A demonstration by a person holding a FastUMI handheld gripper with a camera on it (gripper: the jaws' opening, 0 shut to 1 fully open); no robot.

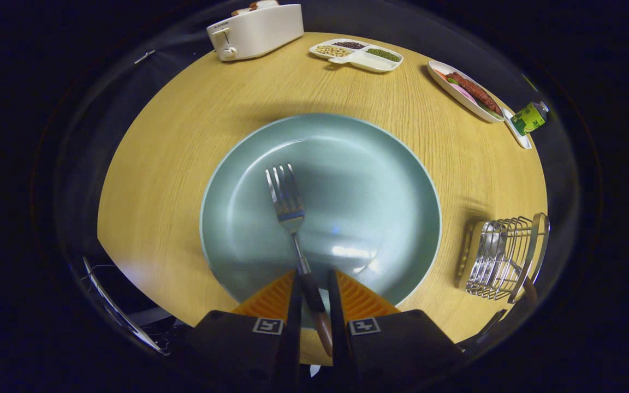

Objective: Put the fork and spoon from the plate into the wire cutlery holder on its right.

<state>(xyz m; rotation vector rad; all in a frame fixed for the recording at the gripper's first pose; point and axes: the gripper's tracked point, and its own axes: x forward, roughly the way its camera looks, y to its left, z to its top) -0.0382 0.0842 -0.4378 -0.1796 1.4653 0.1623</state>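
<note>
A silver fork (287, 204) with a brown wooden handle lies lengthwise over the pale green plate (380, 180), its tines pointing away from me. My gripper (314, 286) stands at the plate's near rim with its handle between the fingers. The gap is narrow, and the handle crosses it at a slant, touching both fingers. The wire cutlery holder (497, 254) stands on the table to the right of the plate. A utensil with a brown handle end (529, 288) leans inside it; its head is hidden by the wires.
The round wooden table (172, 164) carries a white toaster (254, 30) at the back, a divided dish of beans (357, 54), a long dish with sausages (467, 90) and a green bottle (530, 117) at the far right. The table's edge runs just behind my fingers.
</note>
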